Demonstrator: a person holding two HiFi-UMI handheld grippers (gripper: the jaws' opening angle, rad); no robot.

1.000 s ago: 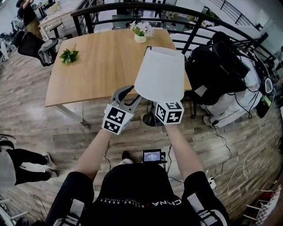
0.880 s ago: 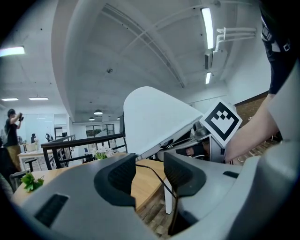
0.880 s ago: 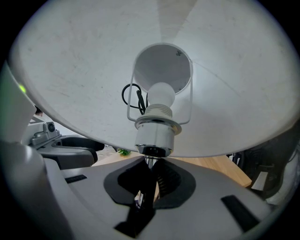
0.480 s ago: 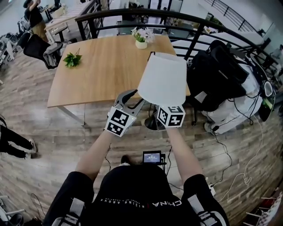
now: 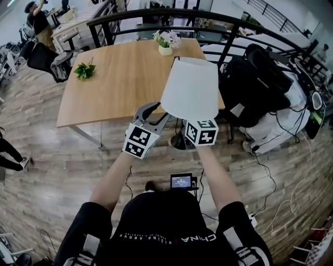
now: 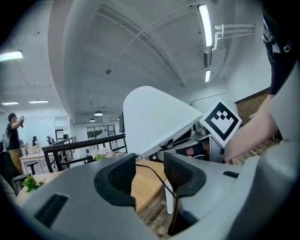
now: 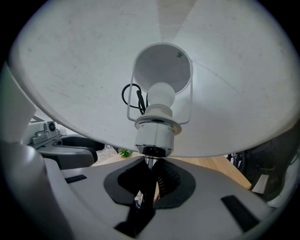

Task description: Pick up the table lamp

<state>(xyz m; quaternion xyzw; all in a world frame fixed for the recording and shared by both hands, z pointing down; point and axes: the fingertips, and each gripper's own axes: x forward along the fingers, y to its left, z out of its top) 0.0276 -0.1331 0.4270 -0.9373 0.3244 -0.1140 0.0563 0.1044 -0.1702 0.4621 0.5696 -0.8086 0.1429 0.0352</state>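
Note:
The table lamp has a white cone shade (image 5: 190, 88) and a dark round base (image 5: 179, 141); it hangs just in front of the wooden table's near edge. My right gripper (image 7: 152, 176) is shut on the thin stem right under the chrome bulb socket (image 7: 157, 136). In the head view its jaws are hidden under the shade and only its marker cube (image 5: 201, 132) shows. My left gripper (image 5: 151, 111) stands open just left of the lamp with nothing between its pads (image 6: 123, 176). The left gripper view shows the shade (image 6: 154, 117) and the lamp's black cord (image 6: 154, 173) ahead.
The wooden table (image 5: 125, 72) carries a green sprig (image 5: 83, 69) and a small flower pot (image 5: 165, 44). A black railing (image 5: 156, 15) runs behind it. Black bags (image 5: 255, 83) lie to the right, with cables (image 5: 276, 197) on the floor. A small screen (image 5: 181, 182) sits below my arms.
Both grippers and the lamp keep almost the same pose, grip unchanged. A person's legs at the left edge have walked nearly out of view.

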